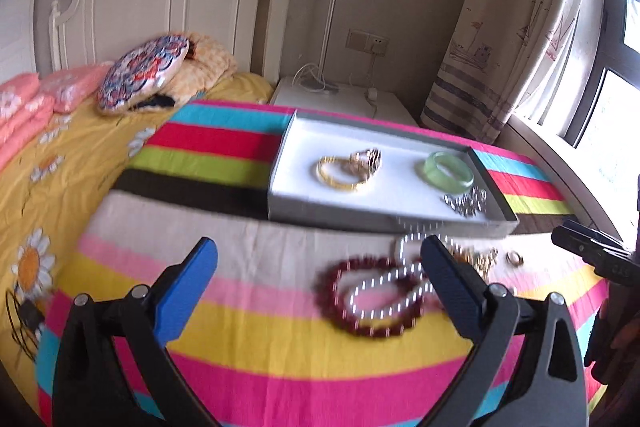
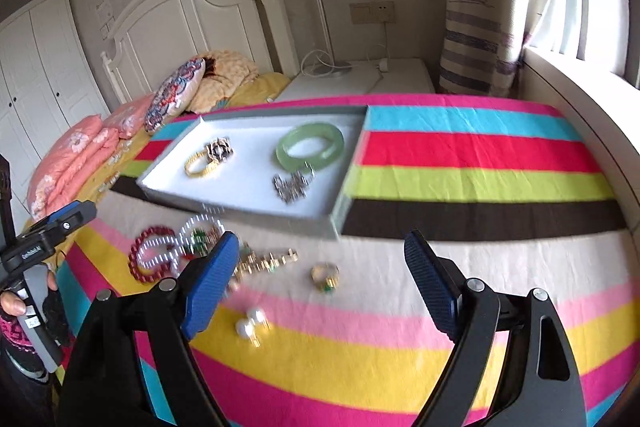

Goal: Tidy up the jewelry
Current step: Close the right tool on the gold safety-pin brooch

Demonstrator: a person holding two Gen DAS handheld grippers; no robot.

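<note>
Both sets of jaws stand apart and empty over the striped bed, with the tray (image 2: 240, 195) already holding a green bangle (image 2: 310, 147), a gold bracelet and a silver piece. The loose jewelry lies just short of the tray. The red beads (image 1: 360, 299) sit ahead of the left gripper (image 1: 320, 275), toward its right finger, so that hand seems nearer; the ring (image 2: 325, 277) lies between the fingers of the right gripper (image 2: 320, 263), the pearls (image 2: 250, 325) closer in by its left finger.

Both claws: black arms, silver screws, blue ribbed fingertips (image 2: 210, 283); patterned pink sleeve (image 2: 12, 333)
</note>
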